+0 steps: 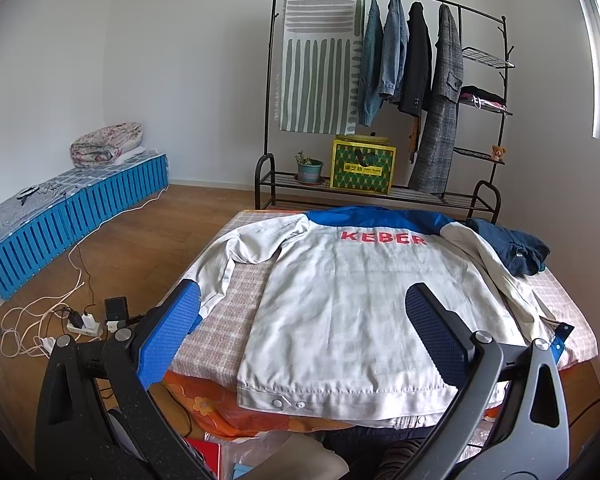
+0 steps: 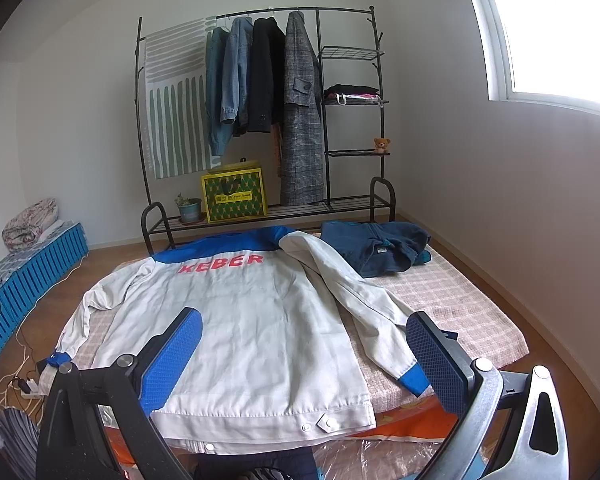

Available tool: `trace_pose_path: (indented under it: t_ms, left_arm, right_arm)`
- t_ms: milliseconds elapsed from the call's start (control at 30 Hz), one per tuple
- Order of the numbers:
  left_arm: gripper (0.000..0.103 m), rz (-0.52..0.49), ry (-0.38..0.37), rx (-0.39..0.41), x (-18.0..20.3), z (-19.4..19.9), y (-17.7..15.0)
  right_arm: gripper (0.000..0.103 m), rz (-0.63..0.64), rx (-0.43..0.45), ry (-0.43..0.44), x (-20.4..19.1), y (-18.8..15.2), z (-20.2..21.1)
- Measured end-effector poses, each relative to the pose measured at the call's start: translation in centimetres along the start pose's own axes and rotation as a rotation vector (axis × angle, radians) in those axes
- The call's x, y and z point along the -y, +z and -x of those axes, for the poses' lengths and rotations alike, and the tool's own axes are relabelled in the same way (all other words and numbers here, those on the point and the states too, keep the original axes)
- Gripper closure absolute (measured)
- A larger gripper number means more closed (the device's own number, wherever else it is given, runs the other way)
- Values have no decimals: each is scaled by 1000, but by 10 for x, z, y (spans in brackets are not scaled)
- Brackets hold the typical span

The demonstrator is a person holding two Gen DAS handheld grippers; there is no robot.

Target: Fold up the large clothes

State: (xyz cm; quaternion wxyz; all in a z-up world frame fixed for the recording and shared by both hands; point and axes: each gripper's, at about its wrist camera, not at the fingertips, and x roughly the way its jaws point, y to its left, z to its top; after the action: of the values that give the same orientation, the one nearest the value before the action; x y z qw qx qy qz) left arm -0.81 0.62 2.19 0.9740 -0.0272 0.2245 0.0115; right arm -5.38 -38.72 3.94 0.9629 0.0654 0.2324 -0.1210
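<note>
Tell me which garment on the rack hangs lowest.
The grey checked coat, rightmost of the four hanging; its hem drops nearly to the rack's bottom shelf, while the two denim jackets and the black jacket end far higher.

A white cotton work jacket with blue shoulders and red "KEBER" lettering (image 2: 236, 320) lies back-up and spread flat on the pink checked mattress (image 2: 460, 300). The right gripper (image 2: 304, 340) hovers above its hem, blue-padded fingers (image 2: 172, 364) spread wide. A crumpled navy garment (image 2: 376, 246) sits beyond the right sleeve.
</note>
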Motion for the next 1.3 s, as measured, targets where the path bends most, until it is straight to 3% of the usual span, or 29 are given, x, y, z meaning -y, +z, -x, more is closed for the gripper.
trace_pose_path:
  t_ms: [1300]
  left_arm:
    - [0,2,12,25,1,0,-4]
  right_arm:
    - [0,10,-7,-2,-1,-6,-5]
